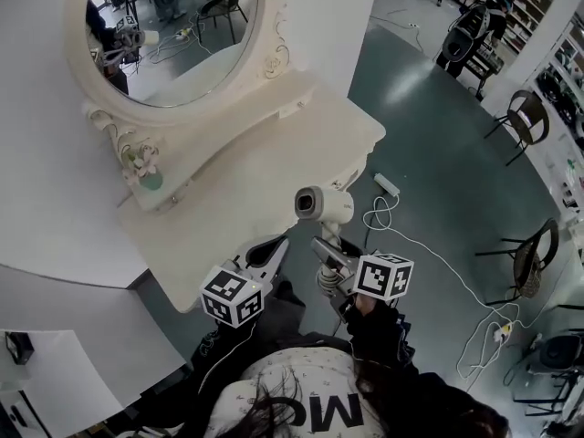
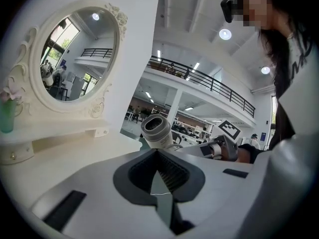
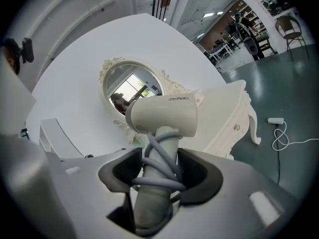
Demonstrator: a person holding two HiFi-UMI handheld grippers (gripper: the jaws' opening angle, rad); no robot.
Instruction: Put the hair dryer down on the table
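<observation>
White plastic marks the hair dryer (image 1: 324, 203), which in the head view stands upright at frame centre. It shows at the near edge of the cream tabletop (image 1: 246, 176), held up and not resting on it. The right gripper (image 1: 330, 258) holds its handle from below. The left gripper (image 1: 272, 252) sits just to the left with nothing in it. An oval mirror (image 1: 169, 26) fills the upper left.

In the left gripper view the fingers (image 2: 182, 176) are pressed together with nothing between them. The dryer's nozzle shows just beyond them at centre.

In the right gripper view the fingers (image 3: 199, 176) clamp the dryer's handle, which has the grey cord (image 3: 159, 183) wound round it. The barrel sits above, against the mirror.

The step in hand looks like the carry toward the tabletop, with the set-down not yet done. The next move likely calls for bringing the dryer over a bare patch of tabletop, lowering it and laying it on its side. Only then should the right fingers spread.
</observation>
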